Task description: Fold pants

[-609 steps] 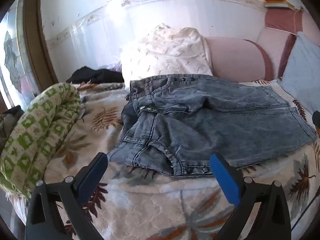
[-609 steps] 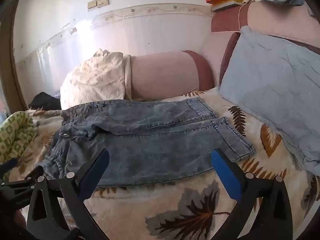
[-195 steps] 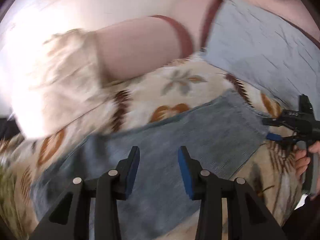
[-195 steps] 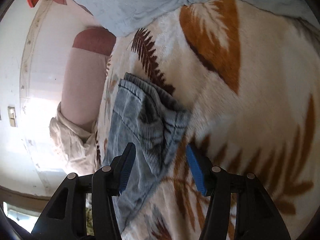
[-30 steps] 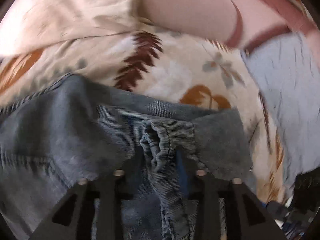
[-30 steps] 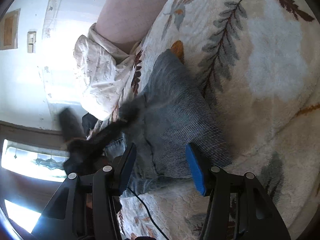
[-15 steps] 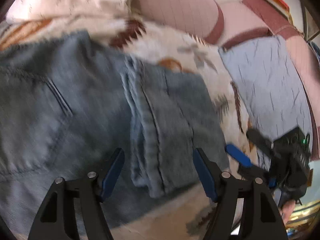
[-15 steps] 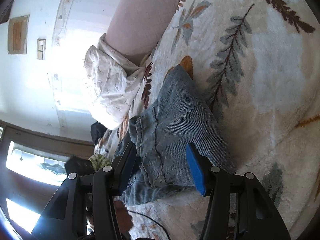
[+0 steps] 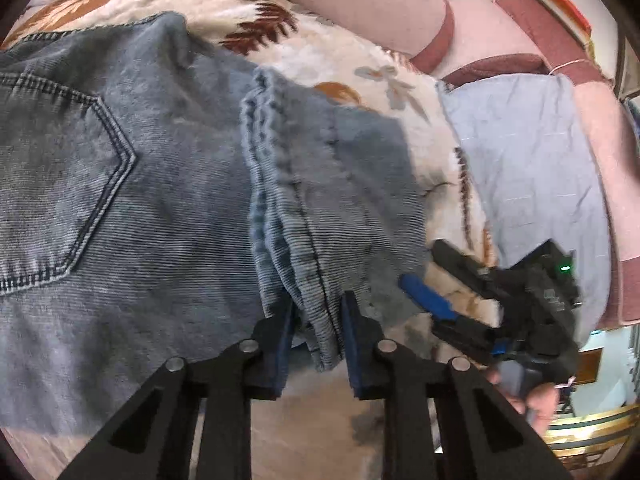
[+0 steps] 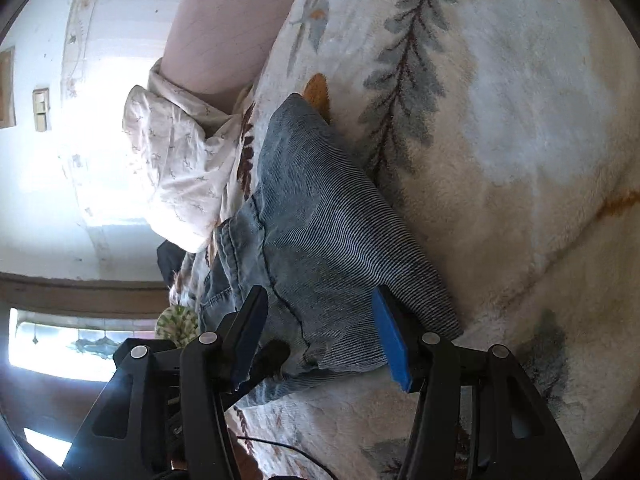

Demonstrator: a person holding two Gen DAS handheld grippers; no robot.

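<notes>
Pants (image 9: 160,184) lay at frame center on the leaf-print blanket (image 10: 520,140), hems (image 9: 288,184) already brought over toward the back pocket, so at least 1 lengthwise fold looked done. Left gripper (image 9: 316,332) was pinched on the stacked hem edge at lower center. Right gripper (image 10: 320,336) sat spread wide over the fold edge, holding nothing; a further fold and tidying likely remained.

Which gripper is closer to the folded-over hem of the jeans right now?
Left. The left gripper is pinching the hem; the right gripper sits open over the fold, further off.
</notes>
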